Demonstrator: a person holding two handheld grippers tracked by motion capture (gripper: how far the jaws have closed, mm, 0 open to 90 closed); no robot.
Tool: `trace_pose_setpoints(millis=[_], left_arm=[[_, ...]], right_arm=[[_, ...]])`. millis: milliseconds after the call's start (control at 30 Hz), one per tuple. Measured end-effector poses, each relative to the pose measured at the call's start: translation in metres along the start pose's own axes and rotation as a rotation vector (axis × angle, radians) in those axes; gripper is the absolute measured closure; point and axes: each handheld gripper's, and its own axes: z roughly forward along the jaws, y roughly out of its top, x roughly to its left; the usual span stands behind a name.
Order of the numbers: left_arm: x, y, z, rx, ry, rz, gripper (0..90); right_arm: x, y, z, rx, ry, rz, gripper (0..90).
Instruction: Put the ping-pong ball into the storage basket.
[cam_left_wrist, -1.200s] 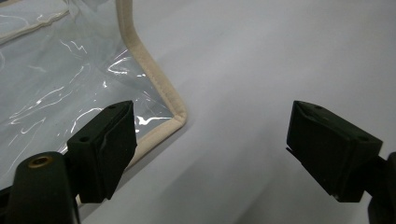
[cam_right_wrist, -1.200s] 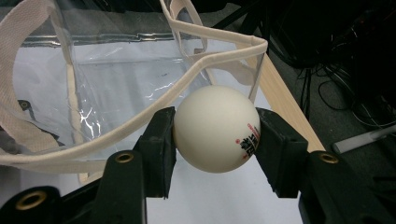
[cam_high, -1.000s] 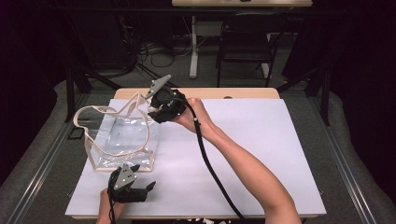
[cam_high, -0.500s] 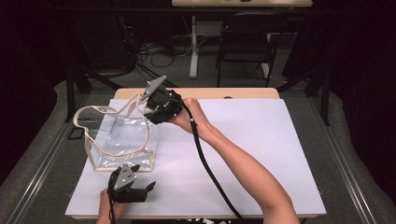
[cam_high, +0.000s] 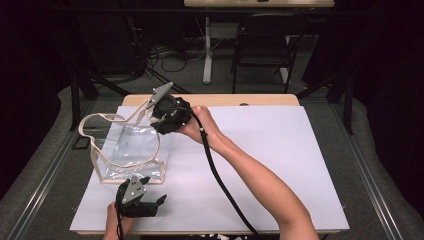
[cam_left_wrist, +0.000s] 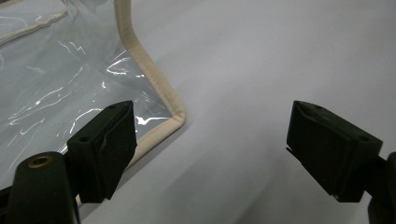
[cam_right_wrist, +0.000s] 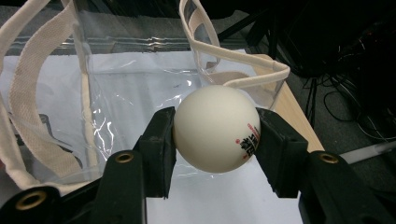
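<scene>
Gripping white ball (cam_right_wrist: 215, 128) — clear bag (cam_right_wrist: 135, 88) beside

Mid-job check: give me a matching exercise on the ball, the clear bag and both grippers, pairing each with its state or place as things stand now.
Things:
1. white ball
2. clear tote bag
3. left gripper
4. right gripper

States:
A. jaws wide apart, nothing between them, by the bag's bottom corner
B. clamped between two black jaws
C. lies on the white table, cream handles up
D. shut on the ball, held at the bag's mouth

Pairs: 1-B, 2-C, 3-A, 4-D
</scene>
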Motion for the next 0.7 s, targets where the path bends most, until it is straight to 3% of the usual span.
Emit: trace_pose_setpoints(millis=[700], left_arm=[[0.0000,0.0000,0.0002,0.001,0.001,0.001,16.4]], right_arm=[[0.0087,0.0075,0.0077,0.003,0.022,-0.018,50.9]])
